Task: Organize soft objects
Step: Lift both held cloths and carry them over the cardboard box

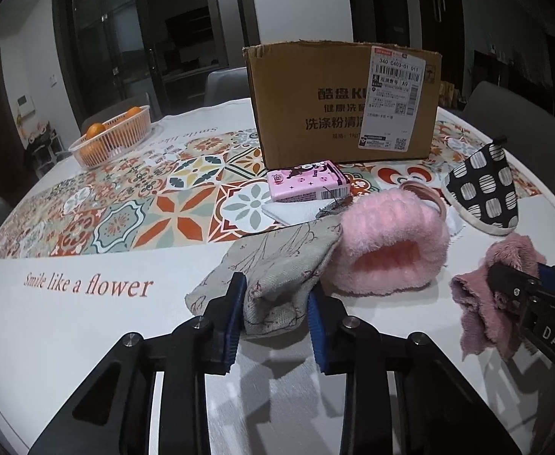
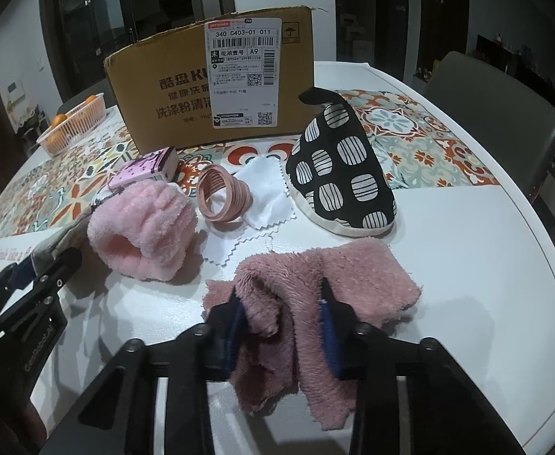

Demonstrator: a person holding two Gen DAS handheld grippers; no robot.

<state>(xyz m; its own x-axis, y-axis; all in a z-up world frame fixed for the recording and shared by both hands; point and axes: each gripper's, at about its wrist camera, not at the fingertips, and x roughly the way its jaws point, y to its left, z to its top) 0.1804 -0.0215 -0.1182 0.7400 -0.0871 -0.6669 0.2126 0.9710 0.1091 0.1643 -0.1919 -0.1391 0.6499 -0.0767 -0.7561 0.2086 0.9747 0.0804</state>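
Seen from both wrists across a round white table (image 1: 69,341) spread with a tile-patterned runner (image 1: 133,204). Left gripper (image 1: 275,314) straddling the near end of a grey printed cloth mitt (image 1: 273,265), blue pads flanking the fabric on both sides; cannot tell whether pressing or just alongside. Right gripper (image 2: 283,326) likewise set around a bunched fold of a dusty-pink terry cloth (image 2: 315,288), pads buried in the pile, the cloth's lower corner hanging down between the fingers.

Landmark: a cardboard carton (image 2: 186,87) standing open-topped at mid-table. Directly in front of it, a pink tissue pack (image 1: 307,185); nearer than that, a fluffy pink slipper (image 2: 144,231) touching the mitt's far end. Beside the slipper, a stack of pink rings (image 2: 224,197) resting on a white zigzag-edged cloth (image 2: 266,204). In front of the carton's right corner, a black dotted pot holder (image 2: 341,178), just beyond the terry cloth.

Left of the carton, an orange fruit basket (image 1: 114,136) near the table rim. Bare white surface in front of both grippers and rightward to the curved edge. Grey chair (image 2: 493,98) beyond the far right rim.
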